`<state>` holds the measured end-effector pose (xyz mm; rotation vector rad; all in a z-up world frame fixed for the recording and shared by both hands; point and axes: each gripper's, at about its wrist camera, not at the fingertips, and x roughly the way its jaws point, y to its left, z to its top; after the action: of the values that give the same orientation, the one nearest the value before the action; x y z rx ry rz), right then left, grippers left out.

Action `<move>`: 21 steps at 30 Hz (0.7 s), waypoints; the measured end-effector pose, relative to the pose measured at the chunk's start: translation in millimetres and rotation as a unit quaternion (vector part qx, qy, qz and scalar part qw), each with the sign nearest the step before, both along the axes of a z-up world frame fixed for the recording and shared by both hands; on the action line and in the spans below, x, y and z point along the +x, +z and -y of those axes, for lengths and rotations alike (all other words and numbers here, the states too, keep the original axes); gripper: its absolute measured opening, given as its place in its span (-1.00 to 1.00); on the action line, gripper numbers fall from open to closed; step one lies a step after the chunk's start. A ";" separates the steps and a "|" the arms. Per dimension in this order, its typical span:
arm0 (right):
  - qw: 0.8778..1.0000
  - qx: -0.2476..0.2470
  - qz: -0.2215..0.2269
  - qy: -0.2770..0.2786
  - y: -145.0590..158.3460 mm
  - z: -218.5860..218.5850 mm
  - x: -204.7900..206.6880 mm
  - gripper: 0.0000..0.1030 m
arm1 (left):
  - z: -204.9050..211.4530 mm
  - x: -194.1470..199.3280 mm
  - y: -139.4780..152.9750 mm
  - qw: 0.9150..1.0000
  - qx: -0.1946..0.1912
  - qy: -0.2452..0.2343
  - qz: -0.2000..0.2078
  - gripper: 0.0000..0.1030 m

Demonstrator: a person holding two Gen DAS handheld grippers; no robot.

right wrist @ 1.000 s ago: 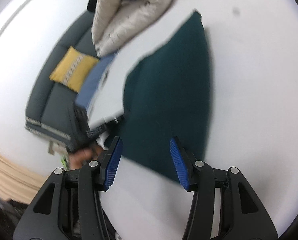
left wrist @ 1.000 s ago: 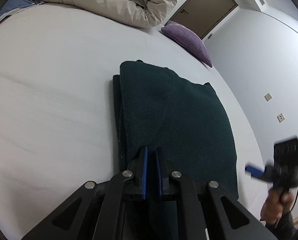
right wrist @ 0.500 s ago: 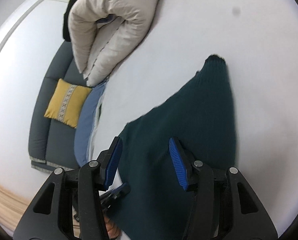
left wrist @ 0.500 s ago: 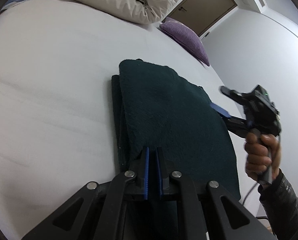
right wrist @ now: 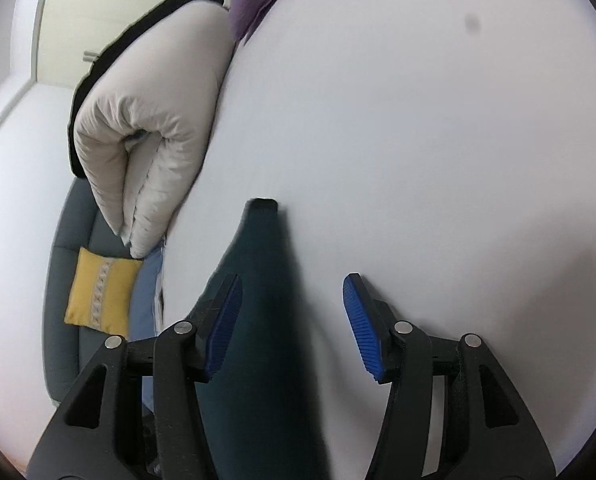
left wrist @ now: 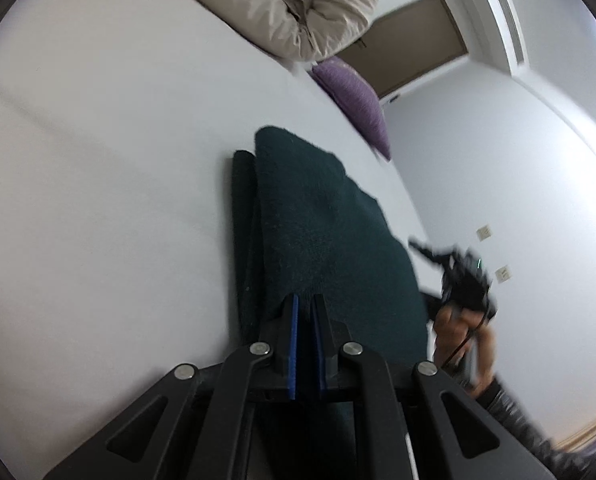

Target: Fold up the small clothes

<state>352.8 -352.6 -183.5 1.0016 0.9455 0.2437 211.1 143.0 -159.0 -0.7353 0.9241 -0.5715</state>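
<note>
Dark green garment [left wrist: 330, 232] lies folded on the white bed [left wrist: 110, 184], long and narrow, layered edges showing along its left side, far end rounded and pointing toward the purple pillow [left wrist: 354, 96]. Left gripper [left wrist: 305, 320] is clamped on the garment's near edge: blue pads nearly together, with fabric pinched in the thin slot between them. Near end of the cloth sits at the fingertips, the rest runs away flat on the sheet. Right gripper [right wrist: 292, 320], seen from its own camera, has its jaws spread wide, blue pads [right wrist: 360, 320] well apart, nothing held; the garment [right wrist: 262, 320] passes beneath it closer to the left finger, bare sheet under the right one. Whether those fingers touch the cloth cannot be told. In the left wrist view the right gripper [left wrist: 450, 268] appears motion-blurred, just beyond the garment's right edge, with the person's hand [left wrist: 458, 332] on its handle. Beige puffy duvet [right wrist: 150, 140] is bunched at the far edge of the bed. Beyond the bed, a grey sofa [right wrist: 64, 248] carries a yellow cushion [right wrist: 100, 292]. Brown door [left wrist: 410, 40] behind the pillow; two wall sockets [left wrist: 484, 232] on the pale wall.
</note>
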 end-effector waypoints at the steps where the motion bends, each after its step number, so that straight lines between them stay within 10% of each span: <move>1: 1.000 -0.005 0.006 0.005 2.9 4.6 -11.7 0.00 | -2.9 -4.4 3.6 1.000 0.001 0.006 0.003 -0.75; 3: 1.000 0.000 0.013 0.023 5.5 8.2 -29.9 0.05 | -8.4 -15.4 12.3 1.000 0.018 0.022 0.009 0.06; 5: 0.999 0.015 0.010 0.046 5.2 5.5 -46.8 0.16 | -16.2 -24.8 17.9 0.998 0.039 0.047 0.011 0.39; 21: 0.987 0.045 -0.012 0.151 -2.1 -65.2 -71.4 0.33 | -12.0 26.1 0.3 0.996 -0.006 0.040 -0.073 0.54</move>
<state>281.4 -287.4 -185.6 0.9425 1.1161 0.5334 237.2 155.1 -158.7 -0.8301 1.0223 -0.4564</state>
